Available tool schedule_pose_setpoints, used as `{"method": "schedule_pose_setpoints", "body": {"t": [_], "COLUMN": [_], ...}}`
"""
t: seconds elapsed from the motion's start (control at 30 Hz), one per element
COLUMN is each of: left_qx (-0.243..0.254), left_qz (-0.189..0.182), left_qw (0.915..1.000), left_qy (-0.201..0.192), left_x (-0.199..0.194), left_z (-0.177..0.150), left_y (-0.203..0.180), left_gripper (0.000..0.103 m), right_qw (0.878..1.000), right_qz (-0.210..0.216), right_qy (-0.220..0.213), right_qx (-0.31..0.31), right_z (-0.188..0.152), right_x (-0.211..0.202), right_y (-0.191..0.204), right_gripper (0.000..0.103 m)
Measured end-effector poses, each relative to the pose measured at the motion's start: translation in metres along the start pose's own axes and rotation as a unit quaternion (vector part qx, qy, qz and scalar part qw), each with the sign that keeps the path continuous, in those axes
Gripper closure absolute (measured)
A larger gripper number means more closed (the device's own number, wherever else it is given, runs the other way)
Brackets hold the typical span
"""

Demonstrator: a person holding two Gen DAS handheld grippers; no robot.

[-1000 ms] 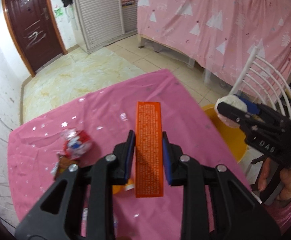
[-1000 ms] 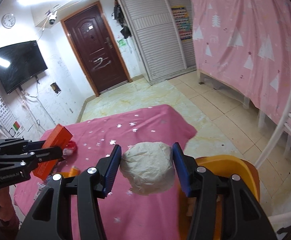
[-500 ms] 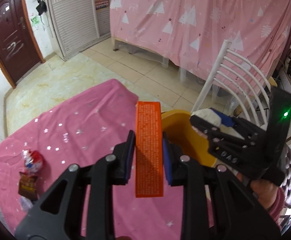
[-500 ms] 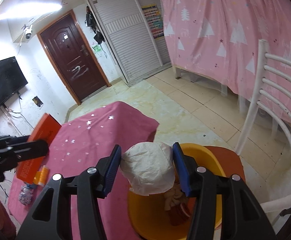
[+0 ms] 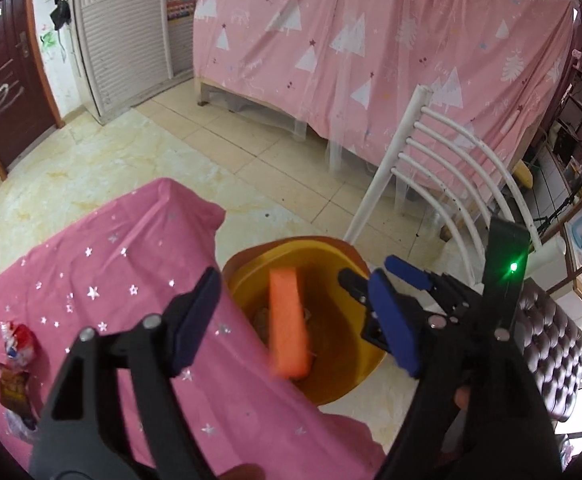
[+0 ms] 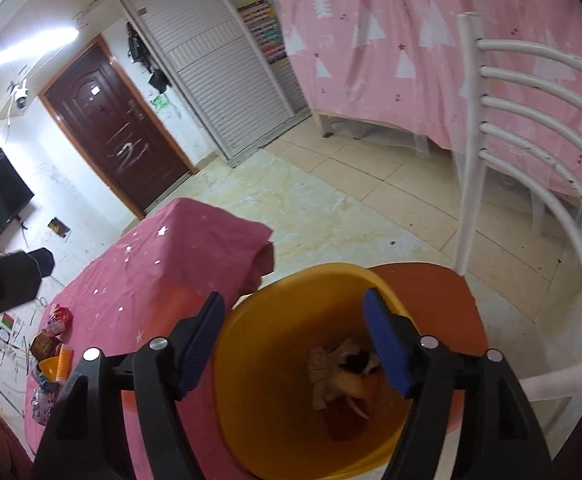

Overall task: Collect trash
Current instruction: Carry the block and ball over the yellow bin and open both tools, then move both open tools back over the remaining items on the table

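Note:
My left gripper (image 5: 295, 324) hangs over the yellow bin (image 5: 343, 256), its jaws opening. A blurred orange box (image 5: 289, 324) drops between them into the bin, clear of both pads. My right gripper (image 6: 295, 344) is also above the yellow bin (image 6: 311, 276), jaws opening with nothing between them. Below it a crumpled whitish paper (image 6: 323, 364) lies among other trash at the bottom. In the left wrist view the right gripper (image 5: 375, 276) reaches over the bin's right rim. A red wrapper (image 5: 19, 340) and a brown packet (image 5: 13, 390) lie on the pink tablecloth (image 5: 111, 260).
The bin stands on the orange seat (image 6: 431, 280) of a white chair (image 6: 531, 120) beside the table's corner. More wrappers and an orange cup (image 6: 57, 366) sit at the table's left end. A dark tufted seat (image 5: 547, 340) is at the right.
Both grippers swung from over the table to over the bin. The left let go of the orange box, the right released the white paper ball, and both sets of jaws now stand wider.

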State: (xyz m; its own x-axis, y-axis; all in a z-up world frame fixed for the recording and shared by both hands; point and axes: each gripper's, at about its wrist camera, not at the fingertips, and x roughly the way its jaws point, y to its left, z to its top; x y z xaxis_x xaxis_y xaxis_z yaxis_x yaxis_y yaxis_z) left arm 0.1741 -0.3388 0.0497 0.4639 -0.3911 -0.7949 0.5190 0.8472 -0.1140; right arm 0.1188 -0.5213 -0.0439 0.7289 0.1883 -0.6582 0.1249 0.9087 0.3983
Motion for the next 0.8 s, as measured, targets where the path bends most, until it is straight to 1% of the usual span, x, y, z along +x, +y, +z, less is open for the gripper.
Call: {"method": "schedule_pose_setpoints", "body": {"t": [0.13, 0.27, 0.43, 0.67, 0.8], "left_qx": [0.001, -0.006, -0.028, -0.068, -0.095], "left_qz": [0.002, 0.005, 0.015, 0.040, 0.054], "left_qw": [1.0000, 1.0000, 0.9995, 0.9965, 0.9934], "left_qy": [0.001, 0.003, -0.010, -0.026, -0.033], "left_x": [-0.001, -0.009, -0.026, -0.051, -0.065], "left_z": [0.000, -0.004, -0.009, -0.024, -0.035], "left_y": [-0.001, 0.013, 0.040, 0.094, 0.129], "left_gripper": [0.030, 0.030, 0.030, 0.030, 0.030], "right_qw": [1.000, 1.000, 0.999, 0.997, 0.995], "right_qz": [-0.007, -0.004, 0.006, 0.020, 0.030], "right_qy": [-0.005, -0.005, -0.002, 0.011, 0.018], "right_qx": [0.005, -0.003, -0.032, -0.075, -0.098], "right_z": [0.000, 0.004, 0.010, 0.013, 0.013], "right_x": [-0.006, -0.007, -0.003, 0.010, 0.020], "right_y": [-0.006, 0.003, 0.037, 0.089, 0.119], "right_gripper": [0.037, 0.036, 0.036, 0.036, 0.036]}}
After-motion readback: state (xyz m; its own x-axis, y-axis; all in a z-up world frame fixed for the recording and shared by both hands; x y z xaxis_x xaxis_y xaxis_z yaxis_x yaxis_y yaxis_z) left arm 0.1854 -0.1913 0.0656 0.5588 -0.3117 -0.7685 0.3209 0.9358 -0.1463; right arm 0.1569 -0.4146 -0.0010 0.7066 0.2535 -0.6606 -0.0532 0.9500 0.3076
